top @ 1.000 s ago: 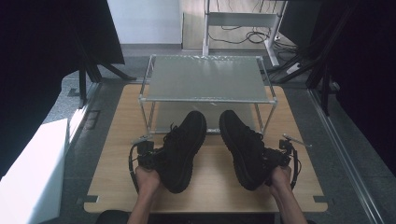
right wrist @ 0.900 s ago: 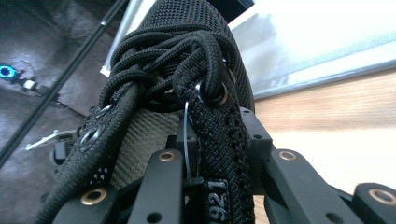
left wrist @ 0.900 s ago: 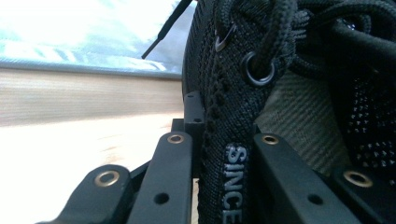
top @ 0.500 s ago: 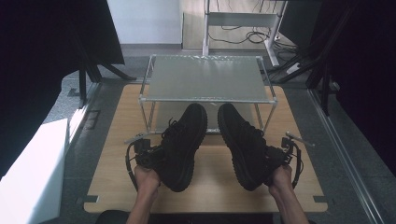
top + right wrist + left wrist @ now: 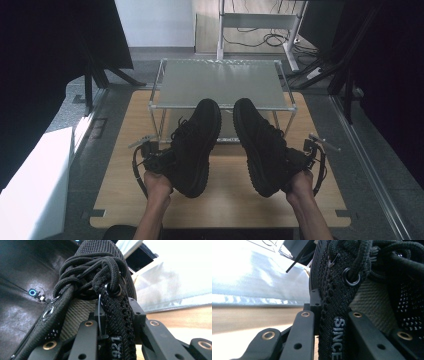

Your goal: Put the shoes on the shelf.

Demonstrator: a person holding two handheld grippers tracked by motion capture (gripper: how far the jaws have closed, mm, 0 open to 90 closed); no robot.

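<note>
Ahead of our two grippers the one wire rack (image 5: 220, 82) stands at the table's (image 5: 225, 205) far edge, open board behind. Our left gripper (image 5: 159, 159) clamps the left shoe's (image 5: 196, 145) collar and our right gripper (image 5: 302, 159) the right shoe's (image 5: 260, 145); both shoes have risen since earlier, toes overlapping the rack's front rail.

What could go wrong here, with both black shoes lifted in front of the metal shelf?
Each tongs pinches only a thin collar edge: the left tongs on the left shoe, the right tongs on the right shoe. A shoe might swing or slip out. Both toes sit close to the shelf front rail and could catch it.
</note>
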